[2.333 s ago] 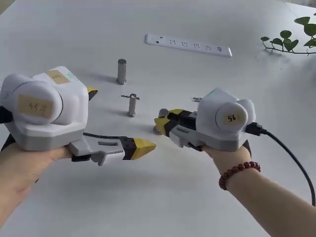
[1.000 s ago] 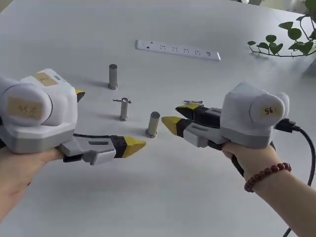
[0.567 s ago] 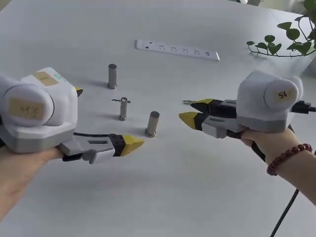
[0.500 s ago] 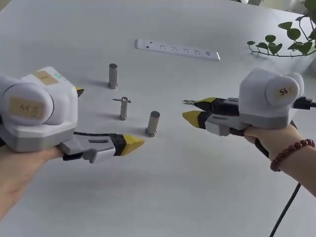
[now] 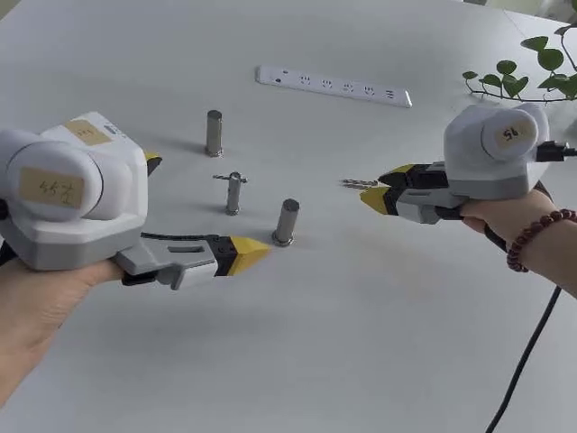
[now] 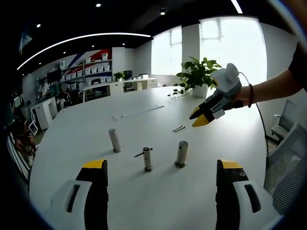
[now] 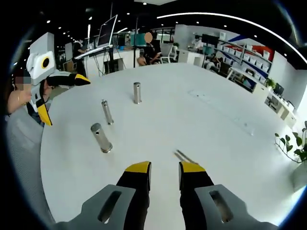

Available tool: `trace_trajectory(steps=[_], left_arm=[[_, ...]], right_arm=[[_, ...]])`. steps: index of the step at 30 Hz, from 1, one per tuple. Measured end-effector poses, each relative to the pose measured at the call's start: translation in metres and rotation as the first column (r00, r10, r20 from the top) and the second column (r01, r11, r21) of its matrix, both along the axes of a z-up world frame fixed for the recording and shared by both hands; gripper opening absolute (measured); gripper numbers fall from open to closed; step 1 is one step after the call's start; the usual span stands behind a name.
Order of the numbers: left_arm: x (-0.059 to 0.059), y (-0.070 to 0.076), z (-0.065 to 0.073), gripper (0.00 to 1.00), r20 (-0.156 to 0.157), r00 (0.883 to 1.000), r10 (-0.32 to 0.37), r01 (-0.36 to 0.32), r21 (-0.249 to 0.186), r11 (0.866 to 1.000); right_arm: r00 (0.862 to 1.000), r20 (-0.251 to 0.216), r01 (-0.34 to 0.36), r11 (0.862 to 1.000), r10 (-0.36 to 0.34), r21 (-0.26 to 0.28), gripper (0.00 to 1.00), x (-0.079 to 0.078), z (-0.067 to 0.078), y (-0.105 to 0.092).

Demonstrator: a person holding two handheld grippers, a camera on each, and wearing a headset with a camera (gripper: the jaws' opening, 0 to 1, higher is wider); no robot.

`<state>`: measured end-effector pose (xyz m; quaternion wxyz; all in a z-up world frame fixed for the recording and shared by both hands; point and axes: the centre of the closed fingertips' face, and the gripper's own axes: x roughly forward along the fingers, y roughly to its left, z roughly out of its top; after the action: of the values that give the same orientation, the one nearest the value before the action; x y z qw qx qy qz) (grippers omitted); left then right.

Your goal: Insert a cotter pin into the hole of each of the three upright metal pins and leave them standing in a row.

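Observation:
Three metal pins stand upright in a diagonal row on the white table (image 5: pixel 361 343): the far pin (image 5: pixel 214 133), the middle pin (image 5: pixel 233 192) with a cotter pin through its top, and the near pin (image 5: pixel 287 222). Loose cotter pins (image 5: pixel 359 183) lie to the right of the row. My right gripper (image 5: pixel 385 186) hovers just right of them, jaws slightly apart and holding nothing; the loose cotter pins (image 7: pixel 184 156) lie just ahead of its tips (image 7: pixel 164 167). My left gripper (image 5: pixel 200 207) is wide open at the left, with the pins (image 6: pixel 147 159) ahead of it.
A white power strip (image 5: pixel 334 85) lies at the back of the table. A potted plant (image 5: pixel 532 68) trails leaves at the back right. The right gripper's black cable (image 5: pixel 532 352) hangs off to the right. Bare table surface lies in front of the pins.
My right gripper has drawn back from the near pin and moved right and away, stopping beside the loose cotter pins. The left gripper has stayed open in place.

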<state>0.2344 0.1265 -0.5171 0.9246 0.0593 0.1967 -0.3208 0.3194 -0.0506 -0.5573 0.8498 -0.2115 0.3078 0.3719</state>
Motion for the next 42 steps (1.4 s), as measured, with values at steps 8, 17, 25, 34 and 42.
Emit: trace_trajectory(steps=[8,17,25,34,42], left_arm=[[-0.002,-0.004,-0.002,0.92,-0.006,1.000,-0.019,0.020,0.010,1.000],[0.001,0.005,0.000,0.88,0.007,1.000,0.008,-0.008,0.012,1.000],[0.003,0.008,0.003,0.87,0.005,1.000,0.011,-0.011,-0.002,1.000],[0.003,0.008,0.004,0.87,0.003,1.000,0.006,-0.006,-0.004,1.000],[0.002,0.010,0.004,0.87,0.004,1.000,0.009,-0.009,0.002,1.000]], right_arm=[[1.000,-0.028,-0.012,0.994,0.009,-0.105,0.15,0.016,-0.015,-0.007],[0.998,-0.047,-0.051,0.979,0.042,-0.196,0.10,0.037,-0.033,-0.012],[0.994,-0.091,-0.079,0.969,0.059,-0.236,0.09,0.044,-0.044,-0.017],[0.989,-0.125,-0.105,0.963,0.075,-0.247,0.07,0.050,-0.048,-0.017],[0.981,-0.178,-0.115,0.962,0.072,-0.246,0.04,0.045,-0.052,-0.017]])
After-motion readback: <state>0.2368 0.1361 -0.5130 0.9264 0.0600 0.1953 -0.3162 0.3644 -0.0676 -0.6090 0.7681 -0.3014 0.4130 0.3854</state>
